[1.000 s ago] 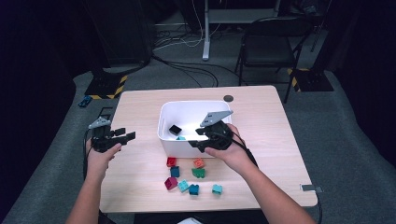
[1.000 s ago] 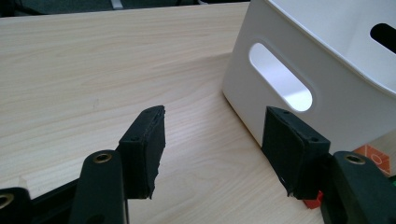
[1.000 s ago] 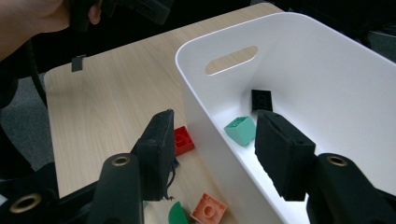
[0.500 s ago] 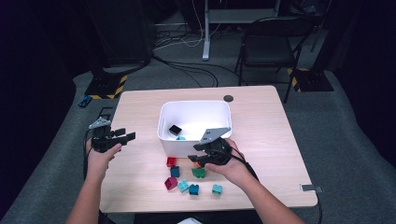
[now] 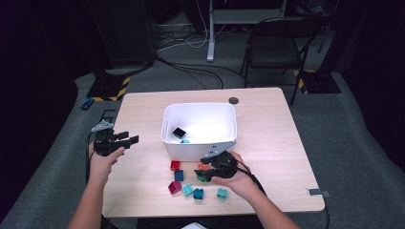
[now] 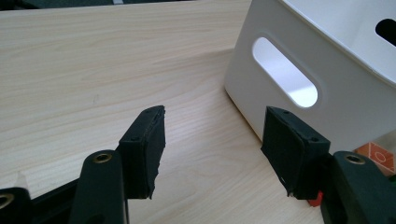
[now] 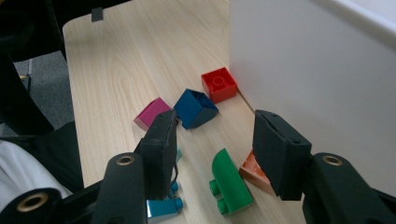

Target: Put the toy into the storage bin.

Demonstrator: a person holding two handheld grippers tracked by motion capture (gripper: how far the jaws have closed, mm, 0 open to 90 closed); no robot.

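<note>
Nearest the person, a cluster of toy bricks is lying on the wooden table (image 5: 277, 143) in front of the white bin (image 5: 199, 143). The right gripper (image 5: 204, 172) is hovering low over that cluster, its jaws having just been opening; in the right gripper view they are standing partly apart with the green rounded brick (image 7: 229, 181) lying on the table between them, the pads not pressing on it. An orange brick (image 7: 254, 172) is sitting just beside the green one, against the right jaw, and a small teal brick (image 7: 162, 206) is lying by the left jaw. A little farther along are a dark blue brick (image 7: 196, 108), a magenta brick (image 7: 150, 113) and a red brick (image 7: 219, 84), the red one resting close to the bin's wall.

The left gripper (image 5: 128, 140) is being held over the left part of the table, well apart from the bricks, its jaws standing wide with nothing between them. In its own view the bin's handle slot (image 6: 284, 72) is showing ahead.

Inside the bin a black brick (image 5: 179, 132) is lying near the front wall.
</note>
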